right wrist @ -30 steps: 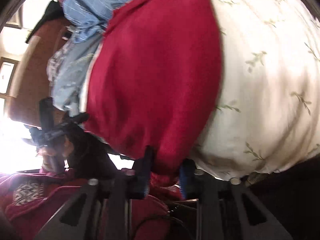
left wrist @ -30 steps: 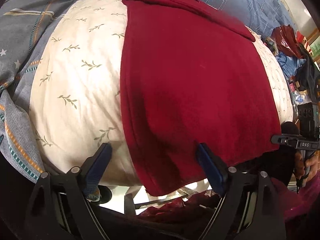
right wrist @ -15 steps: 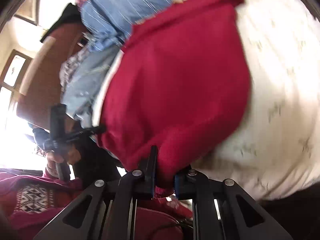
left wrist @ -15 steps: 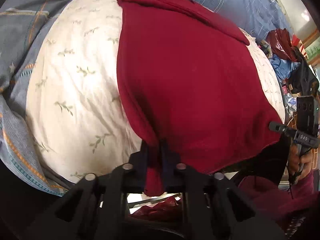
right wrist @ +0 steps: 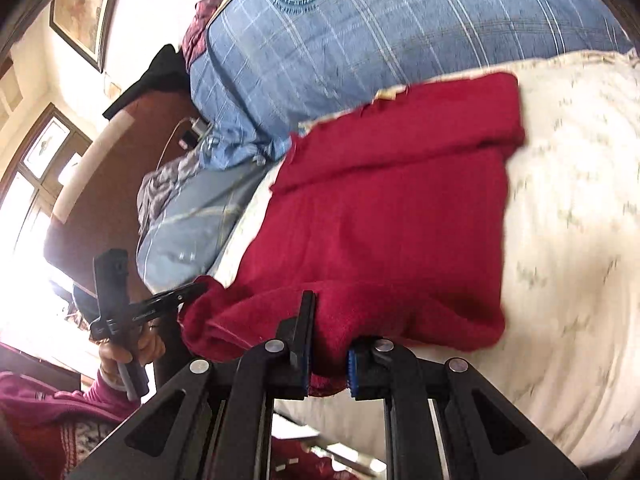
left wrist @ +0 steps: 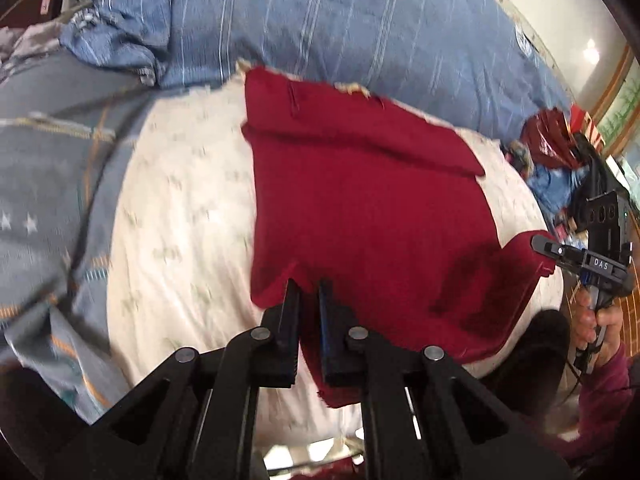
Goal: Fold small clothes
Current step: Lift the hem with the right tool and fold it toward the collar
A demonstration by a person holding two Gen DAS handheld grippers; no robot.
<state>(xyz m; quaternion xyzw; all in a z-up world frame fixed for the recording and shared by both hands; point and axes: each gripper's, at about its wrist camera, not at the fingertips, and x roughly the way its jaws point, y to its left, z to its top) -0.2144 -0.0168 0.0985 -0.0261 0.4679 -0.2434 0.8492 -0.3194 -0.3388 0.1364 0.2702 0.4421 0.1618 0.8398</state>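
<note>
A dark red garment (left wrist: 368, 216) lies on a cream leaf-print sheet (left wrist: 180, 240), its far edge turned over in a narrow fold. My left gripper (left wrist: 308, 292) is shut on the near hem at the left corner, and the cloth bunches up around its fingers. The right wrist view shows my right gripper (right wrist: 330, 344) shut on the garment (right wrist: 384, 232) at the other near corner, with red cloth hanging between its pads. Each gripper appears in the other's view: the right gripper (left wrist: 550, 248) at the far right, the left gripper (right wrist: 192, 292) at the left. The near hem is raised off the sheet.
A blue checked duvet (left wrist: 360, 28) lies behind the garment. A grey-blue patterned blanket (left wrist: 44, 200) sits to the left. Bags and clutter (left wrist: 560, 148) stand at the far right. A person's hand (right wrist: 128, 352) and maroon sleeve hold the left gripper. A brown headboard (right wrist: 100, 200) is on the left.
My left gripper went from open around the near hem to shut on it. Both grippers then lifted the near edge off the sheet and carried it toward the far edge.
</note>
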